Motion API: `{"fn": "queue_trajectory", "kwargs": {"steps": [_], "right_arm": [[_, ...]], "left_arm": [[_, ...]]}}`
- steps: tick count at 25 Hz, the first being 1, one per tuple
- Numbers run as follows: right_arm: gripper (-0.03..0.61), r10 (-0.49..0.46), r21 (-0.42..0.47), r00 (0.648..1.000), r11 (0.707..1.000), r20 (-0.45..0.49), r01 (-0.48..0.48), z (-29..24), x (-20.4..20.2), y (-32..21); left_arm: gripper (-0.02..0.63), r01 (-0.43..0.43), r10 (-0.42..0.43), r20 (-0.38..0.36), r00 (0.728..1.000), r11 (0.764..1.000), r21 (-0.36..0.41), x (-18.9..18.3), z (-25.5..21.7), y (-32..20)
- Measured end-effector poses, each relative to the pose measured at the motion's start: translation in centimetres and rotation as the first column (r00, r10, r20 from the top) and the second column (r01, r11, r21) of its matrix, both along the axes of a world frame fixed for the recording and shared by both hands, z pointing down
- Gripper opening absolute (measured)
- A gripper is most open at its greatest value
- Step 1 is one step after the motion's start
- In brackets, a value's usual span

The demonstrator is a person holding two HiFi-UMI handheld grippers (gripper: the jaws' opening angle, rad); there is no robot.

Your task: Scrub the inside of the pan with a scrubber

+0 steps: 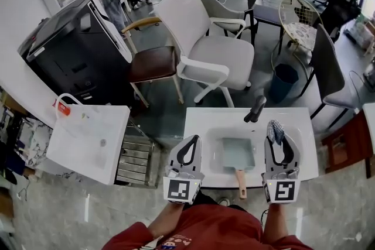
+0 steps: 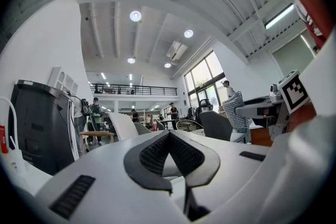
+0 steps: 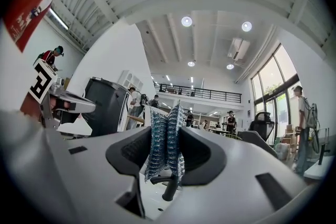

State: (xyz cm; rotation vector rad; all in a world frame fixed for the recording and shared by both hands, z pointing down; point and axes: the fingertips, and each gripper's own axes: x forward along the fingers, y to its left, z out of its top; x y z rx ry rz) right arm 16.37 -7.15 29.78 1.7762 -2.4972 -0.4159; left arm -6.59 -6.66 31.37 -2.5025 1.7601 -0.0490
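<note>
Pan (image 1: 238,153) sits btwn left gripper (image 1: 191,142), closed empty, & right gripper (image 1: 277,137) clamping scrubber (image 1: 275,127).

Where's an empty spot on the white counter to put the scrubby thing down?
The counter is bare on its left part, between the pan and the left edge, and in a narrow strip by the right edge, beyond the right gripper holding the scrubber. The middle is crowded: the pan, its handle, and the faucet behind.
</note>
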Motion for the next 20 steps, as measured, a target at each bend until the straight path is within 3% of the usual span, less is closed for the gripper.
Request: {"fn": "queue_trajectory", "kwargs": {"steps": [20], "right_arm": [[0.172, 0.004, -0.024, 1.000, 1.000, -0.017, -0.004, 0.5, 0.7, -0.2]], "left_arm": [[0.011, -0.030, 0.030, -0.012, 0.999, 0.999, -0.010, 1.5, 0.1, -0.3]]}}
